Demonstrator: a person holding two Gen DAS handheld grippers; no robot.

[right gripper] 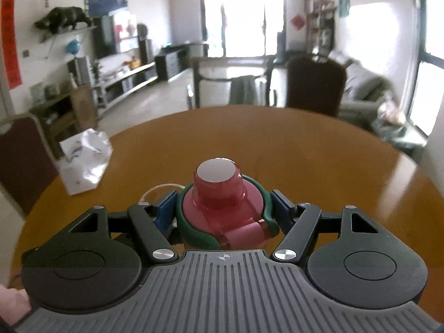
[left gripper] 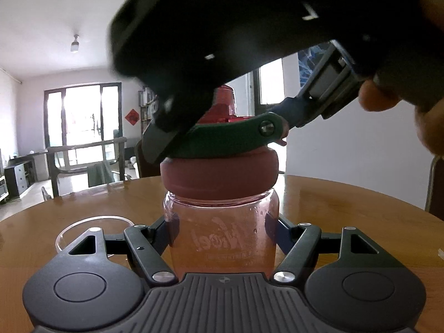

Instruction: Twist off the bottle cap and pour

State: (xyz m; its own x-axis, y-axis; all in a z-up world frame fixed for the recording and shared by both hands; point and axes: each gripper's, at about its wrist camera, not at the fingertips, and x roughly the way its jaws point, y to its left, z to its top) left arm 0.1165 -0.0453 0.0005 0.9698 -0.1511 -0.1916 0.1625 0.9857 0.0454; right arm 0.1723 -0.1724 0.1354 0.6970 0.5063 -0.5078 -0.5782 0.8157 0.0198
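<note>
Left claw point(left gripper: 222, 236) pinches the pink bottle point(left gripper: 222, 238) upright on the wooden surface point(right gripper: 305, 152); right claw point(right gripper: 223, 213) pinches its cap point(right gripper: 222, 208) from above.

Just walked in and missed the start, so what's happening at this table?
A person is working a pink bottle with two tools. The left hand-held gripper clamps the bottle's clear body, upright on the wooden table. The right hand-held gripper comes from above, its blue pads against the green carry loop around the cap. The cap is still on; nothing has been poured.
</note>
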